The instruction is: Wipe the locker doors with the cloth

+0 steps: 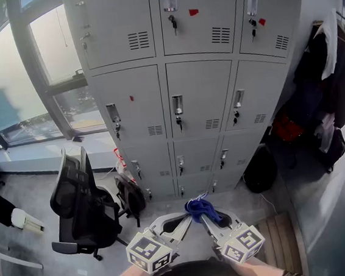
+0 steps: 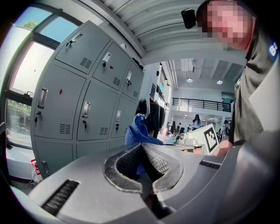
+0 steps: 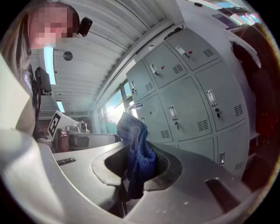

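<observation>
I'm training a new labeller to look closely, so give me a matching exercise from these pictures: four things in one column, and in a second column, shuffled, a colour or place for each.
Things:
1. cloth
2. chair
3. lockers
4. coats

Descriptions:
A. hanging to the right of the lockers
B. grey, straight ahead
C. blue, pinched in the right tongs
D. black, to the left of the lockers

Pairs: 1-C, 2-D, 3-B, 4-A
</observation>
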Motion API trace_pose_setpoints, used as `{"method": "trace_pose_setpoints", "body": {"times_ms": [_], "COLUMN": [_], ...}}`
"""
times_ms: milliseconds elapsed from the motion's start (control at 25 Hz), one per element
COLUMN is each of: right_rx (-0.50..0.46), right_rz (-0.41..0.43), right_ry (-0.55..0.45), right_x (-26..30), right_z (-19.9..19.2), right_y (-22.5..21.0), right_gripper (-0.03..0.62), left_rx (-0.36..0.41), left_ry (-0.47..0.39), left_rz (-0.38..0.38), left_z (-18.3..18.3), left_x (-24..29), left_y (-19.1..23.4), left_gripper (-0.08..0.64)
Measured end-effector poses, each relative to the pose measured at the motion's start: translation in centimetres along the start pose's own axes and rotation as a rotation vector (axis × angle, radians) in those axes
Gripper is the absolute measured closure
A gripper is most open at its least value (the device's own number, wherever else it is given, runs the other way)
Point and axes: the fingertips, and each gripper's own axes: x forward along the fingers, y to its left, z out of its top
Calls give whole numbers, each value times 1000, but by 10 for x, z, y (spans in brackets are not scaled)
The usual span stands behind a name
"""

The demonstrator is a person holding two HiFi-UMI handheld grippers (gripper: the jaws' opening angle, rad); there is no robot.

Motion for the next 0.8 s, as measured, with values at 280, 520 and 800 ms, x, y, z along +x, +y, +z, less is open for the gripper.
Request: {"method": "trace_pose_setpoints", "body": {"times_ms": [280,520,800], "right_rx": [0,19,16], "right_rz": [13,46,53], "right_ry": [5,-5,15], "right_x": [2,9,21], "right_z": [-3,-3,-7], "right_y": [10,21,30], "right_gripper": [515,514,514], "left_rx": [-1,-2,-7], "left_ry": [-4,-11,-22], "left_rz": [15,32,56], "left_z": [0,1,2], "left_x": [-11,-22,-37], "left_y": [1,6,14], "left_gripper": [552,552,552]}}
